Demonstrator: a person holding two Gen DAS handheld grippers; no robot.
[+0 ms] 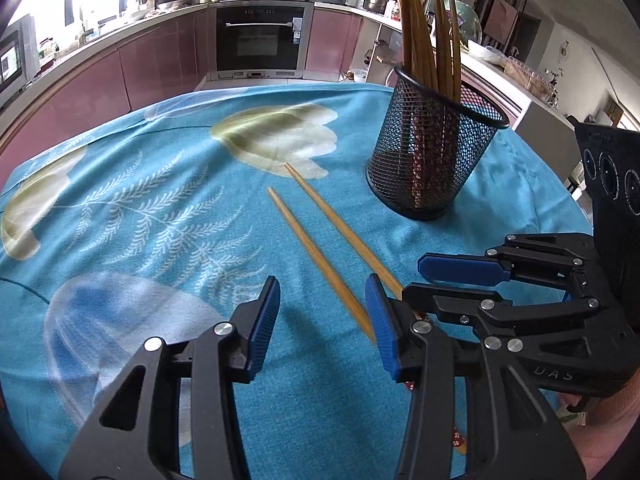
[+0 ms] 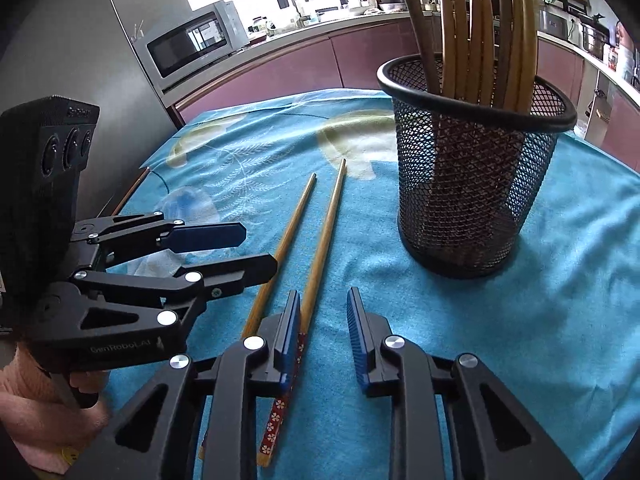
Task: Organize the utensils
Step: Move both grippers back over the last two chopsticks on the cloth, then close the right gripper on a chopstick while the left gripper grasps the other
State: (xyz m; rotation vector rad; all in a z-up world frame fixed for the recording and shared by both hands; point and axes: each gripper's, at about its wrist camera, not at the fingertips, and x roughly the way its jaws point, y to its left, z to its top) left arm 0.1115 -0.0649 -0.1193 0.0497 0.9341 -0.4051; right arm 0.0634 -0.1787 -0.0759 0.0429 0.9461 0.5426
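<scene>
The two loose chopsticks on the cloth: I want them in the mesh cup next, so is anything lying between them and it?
Nothing visible does. The two chopsticks lie on bare blue tablecloth, with only cloth between them and the mesh cup. The cup already holds a bundle of chopsticks, which takes up part of its mouth.

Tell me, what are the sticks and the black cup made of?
The chopsticks look like bamboo or wood: tan, smooth, faintly grained, with red flowered ends. The cup looks like black-painted metal mesh: you can see through its tiny holes.
</scene>
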